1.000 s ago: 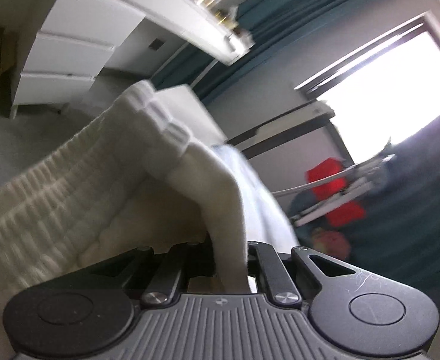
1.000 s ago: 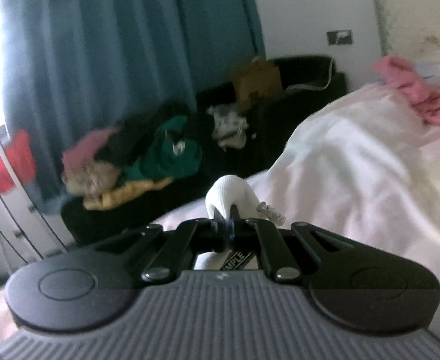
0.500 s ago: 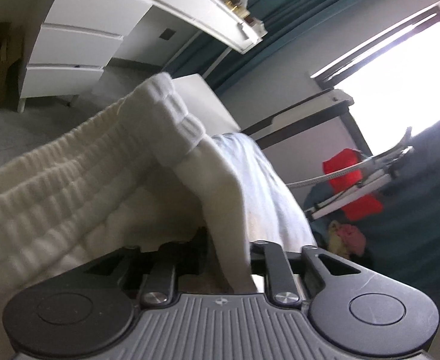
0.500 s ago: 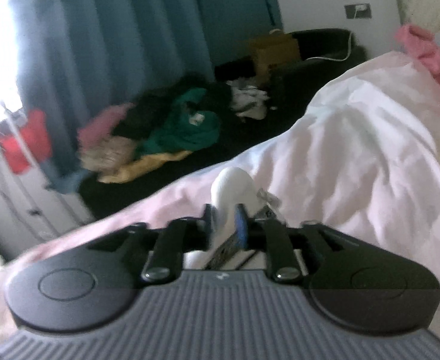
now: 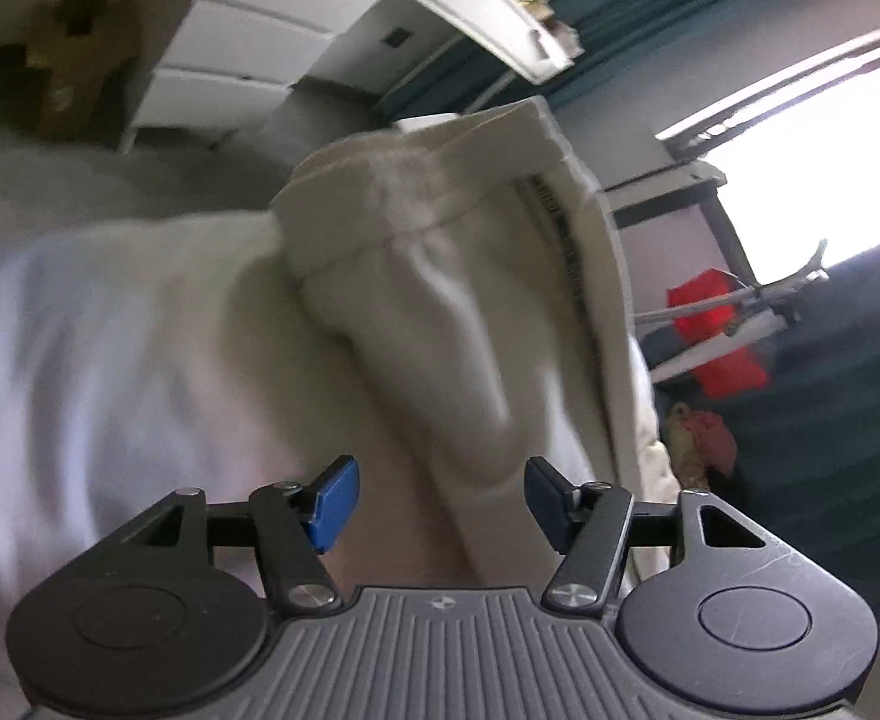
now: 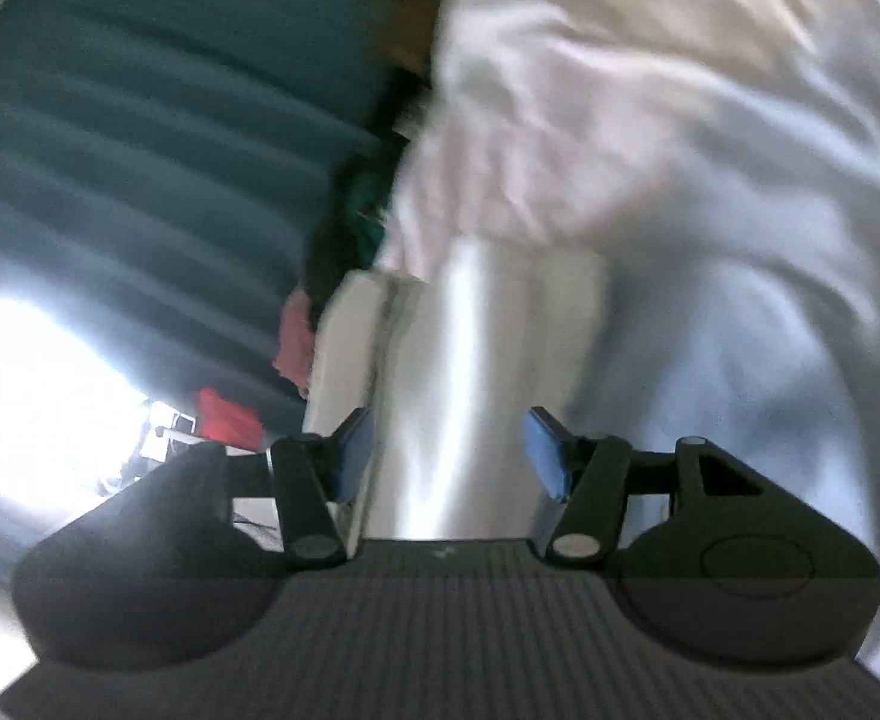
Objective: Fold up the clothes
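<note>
I had both hand-held grippers, left [image 5: 437, 501] and right [image 6: 448, 450], spread wide, the cream garment [image 5: 440, 312] lying loose between their fingers.

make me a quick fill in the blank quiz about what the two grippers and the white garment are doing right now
1. The left gripper has its blue-padded jaws ____.
2. The cream-white knitted garment lies between the left gripper's fingers, and its colour is ____.
3. The right gripper stands with its jaws ____, white cloth lying between them.
4. Behind the right gripper hangs a pleated curtain coloured ____.

Missing words: open; cream-white; open; teal
</note>
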A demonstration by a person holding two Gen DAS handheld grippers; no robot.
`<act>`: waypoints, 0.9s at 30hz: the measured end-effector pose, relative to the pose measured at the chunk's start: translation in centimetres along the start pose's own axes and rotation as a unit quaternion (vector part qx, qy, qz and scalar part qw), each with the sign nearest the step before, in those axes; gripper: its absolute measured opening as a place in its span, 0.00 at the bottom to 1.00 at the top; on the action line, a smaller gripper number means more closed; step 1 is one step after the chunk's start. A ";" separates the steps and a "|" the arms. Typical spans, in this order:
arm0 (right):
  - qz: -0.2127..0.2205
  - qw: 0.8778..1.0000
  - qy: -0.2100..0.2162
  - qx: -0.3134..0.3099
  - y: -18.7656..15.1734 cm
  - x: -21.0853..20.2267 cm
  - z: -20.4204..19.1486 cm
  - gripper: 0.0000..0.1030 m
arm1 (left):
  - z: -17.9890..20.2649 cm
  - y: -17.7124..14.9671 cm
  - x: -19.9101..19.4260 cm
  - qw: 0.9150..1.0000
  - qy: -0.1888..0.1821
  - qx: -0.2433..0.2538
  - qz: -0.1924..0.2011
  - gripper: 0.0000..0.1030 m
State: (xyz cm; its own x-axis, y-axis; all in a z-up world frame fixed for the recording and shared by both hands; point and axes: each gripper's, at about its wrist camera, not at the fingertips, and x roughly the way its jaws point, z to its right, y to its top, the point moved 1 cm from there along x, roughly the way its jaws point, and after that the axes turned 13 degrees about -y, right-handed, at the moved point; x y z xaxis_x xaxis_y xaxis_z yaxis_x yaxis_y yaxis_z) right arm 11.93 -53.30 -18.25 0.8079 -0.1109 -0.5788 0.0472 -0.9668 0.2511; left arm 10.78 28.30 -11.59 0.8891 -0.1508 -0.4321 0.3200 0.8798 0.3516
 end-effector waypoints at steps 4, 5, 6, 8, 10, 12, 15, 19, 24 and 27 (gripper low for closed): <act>-0.092 0.995 0.010 0.024 -0.9 3.9 1.2 0.57 | -0.5 -0.5 1.2 1.000 -0.004 -0.012 0.004 0.65; -0.108 0.994 0.008 0.018 -1.1 4.8 1.1 0.56 | -0.4 -0.5 1.7 1.000 -0.005 -0.008 0.007 0.66; -0.109 0.994 0.003 0.009 -1.4 5.5 0.7 0.55 | -0.4 -0.6 2.1 1.000 -0.002 -0.009 0.013 0.66; -0.102 0.995 -0.001 0.004 -1.6 6.5 0.3 0.56 | -0.2 -0.8 2.9 1.000 0.001 -0.010 0.024 0.67; -0.081 0.997 0.004 0.016 -1.6 7.1 0.0 0.56 | 0.9 -1.1 3.9 1.000 -0.001 0.020 0.022 0.67; -0.064 0.998 0.013 0.024 -1.6 7.7 -0.4 0.60 | 1.1 -1.3 4.4 0.999 0.003 0.020 0.037 0.65; -0.037 0.999 0.011 0.000 -1.4 8.6 -1.5 0.60 | 1.2 -1.5 4.8 0.998 0.010 0.009 0.064 0.45; 0.005 1.000 0.000 -0.015 -0.8 9.2 -2.8 0.49 | 1.1 -0.9 4.1 0.997 -0.001 0.000 0.082 0.18; 0.027 0.999 0.015 -0.014 -0.2 7.7 -2.4 0.12 | 1.5 -1.4 0.8 0.994 -0.031 -0.013 0.104 0.11; 0.047 0.997 0.026 -0.053 -0.4 4.3 -3.7 0.11 | 2.6 -1.4 -2.2 0.991 -0.062 -0.001 0.115 0.11</act>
State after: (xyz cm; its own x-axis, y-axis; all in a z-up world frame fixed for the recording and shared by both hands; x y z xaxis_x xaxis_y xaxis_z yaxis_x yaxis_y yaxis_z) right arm 17.58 -52.56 -17.93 0.8406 -0.1859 -0.5088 0.0288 -0.9225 0.3848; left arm 9.20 26.24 -9.00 0.9720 0.0004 -0.2351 0.1032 0.8977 0.4283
